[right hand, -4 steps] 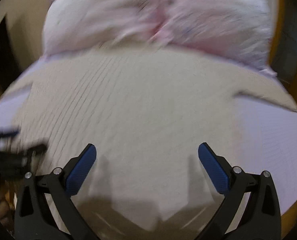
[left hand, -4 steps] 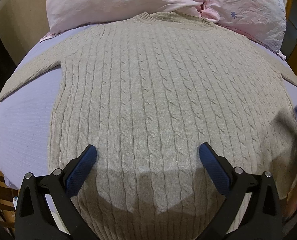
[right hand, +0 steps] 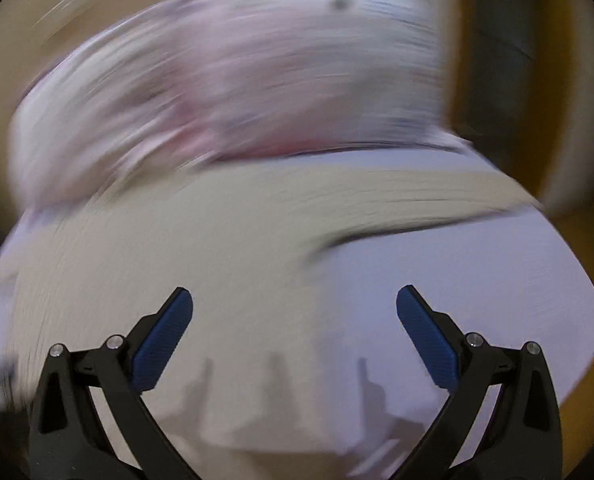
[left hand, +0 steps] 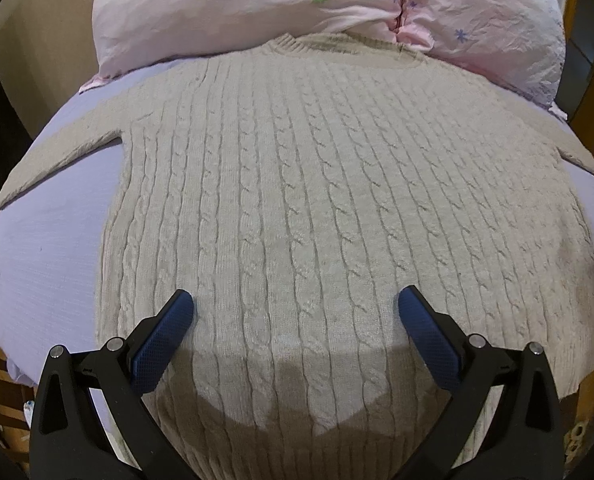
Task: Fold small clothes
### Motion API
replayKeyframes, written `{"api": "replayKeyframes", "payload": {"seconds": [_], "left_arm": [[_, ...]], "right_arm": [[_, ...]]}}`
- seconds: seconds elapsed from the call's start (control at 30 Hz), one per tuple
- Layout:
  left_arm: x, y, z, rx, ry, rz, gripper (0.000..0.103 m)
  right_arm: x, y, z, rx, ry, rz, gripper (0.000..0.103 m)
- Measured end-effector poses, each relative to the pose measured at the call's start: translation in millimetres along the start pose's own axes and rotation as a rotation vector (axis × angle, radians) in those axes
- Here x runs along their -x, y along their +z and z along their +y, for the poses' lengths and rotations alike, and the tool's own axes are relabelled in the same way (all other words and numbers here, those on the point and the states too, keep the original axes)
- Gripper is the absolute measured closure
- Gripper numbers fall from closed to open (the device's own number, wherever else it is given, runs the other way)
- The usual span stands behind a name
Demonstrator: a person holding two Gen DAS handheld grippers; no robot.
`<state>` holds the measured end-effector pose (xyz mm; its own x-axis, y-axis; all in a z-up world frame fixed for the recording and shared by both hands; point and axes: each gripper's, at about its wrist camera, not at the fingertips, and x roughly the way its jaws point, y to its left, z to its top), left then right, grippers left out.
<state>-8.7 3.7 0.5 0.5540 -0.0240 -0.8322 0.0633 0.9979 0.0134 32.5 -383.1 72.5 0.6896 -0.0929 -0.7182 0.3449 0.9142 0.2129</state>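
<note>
Beige cable-knit sweater [left hand: 297, 208] spread flat across lavender-sheeted bed [left hand: 45, 264], collar touching pink floral pillows [left hand: 257, 4] at far edge.

Above hem, left gripper [left hand: 295, 304], jaws wide apart, empty; right gripper [right hand: 295, 304] likewise, view blurred.

right gripper [right hand: 295, 300] swung rightward, now over sheet [right hand: 477, 280] beside sweater [right hand: 177, 248]

We see a beige cable-knit sweater [left hand: 317, 200] at centre frame, a lilac bed sheet [left hand: 45, 264] at left, pink flower-printed pillows [left hand: 257, 8] along the top, and blue-padded black fingers [left hand: 161, 344] below.
</note>
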Motion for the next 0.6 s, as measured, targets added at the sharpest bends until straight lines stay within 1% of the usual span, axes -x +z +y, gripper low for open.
{"api": "replayKeyframes", "payload": {"seconds": [0.03,0.1,0.13,0.17,0.2,0.23,0.3,0.33,0.37,0.4,0.43,0.5,0.53,0.57,0.6], "left_arm": [[0.4,-0.6,1.5,0.0,-0.012,-0.019,0.001],[1.3,1.3,6.7,-0.001,-0.055,-0.047,0.001],[2.5,4.0,9.7,0.003,-0.082,-0.055,0.001],[3.9,7.3,15.5,0.014,-0.12,-0.066,0.001],[6.3,10.7,23.5,0.031,-0.168,-0.084,0.001],[9.3,14.0,31.1,0.052,-0.207,-0.101,0.001],[17.0,22.6,51.7,0.101,-0.274,-0.151,0.001],[21.3,25.6,61.1,0.12,-0.292,-0.183,0.001],[24.5,28.2,71.4,0.139,-0.301,-0.218,0.001],[27.7,31.2,84.5,0.16,-0.296,-0.262,0.001],[28.9,34.5,97.8,0.185,-0.271,-0.29,0.001],[27.3,40.3,120.4,0.233,-0.236,-0.305,0.001],[25.3,41.2,132.5,0.262,-0.231,-0.313,0.001],[24.4,41.7,145.0,0.296,-0.224,-0.324,0.001],[22.9,41.4,163.5,0.35,-0.204,-0.345,0.001]], "right_arm": [[-9.5,14.8,-25.6,-0.091,-0.009,0.015,0.002],[-37.6,47.9,-90.9,-0.312,-0.037,0.054,0.019],[-48.4,58.2,-112.0,-0.372,-0.046,0.07,0.036],[-58.9,67.4,-132.6,-0.432,-0.059,0.087,0.045],[-71.7,78.2,-158.0,-0.514,-0.079,0.1,0.047],[-78.7,83.9,-173.5,-0.567,-0.091,0.102,0.048],[-93.8,92.6,-201.7,-0.674,-0.117,0.103,0.049],[-100.4,94.8,-209.5,-0.706,-0.118,0.108,0.05],[-110.8,96.7,-218.5,-0.749,-0.109,0.118,0.055],[-110.8,96.7,-221.9,-0.761,-0.102,0.091,0.057],[-114.5,99.8,-224.9,-0.767,-0.103,0.084,0.059],[-123.5,104.2,-225.7,-0.769,-0.114,0.074,0.067],[-129.1,103.6,-222.7,-0.774,-0.117,0.076,0.086],[-131.6,102.7,-224.8,-0.786,-0.124,0.077,0.096],[-126.5,98.7,-228.6,-0.804,-0.112,0.048,0.096]]}}
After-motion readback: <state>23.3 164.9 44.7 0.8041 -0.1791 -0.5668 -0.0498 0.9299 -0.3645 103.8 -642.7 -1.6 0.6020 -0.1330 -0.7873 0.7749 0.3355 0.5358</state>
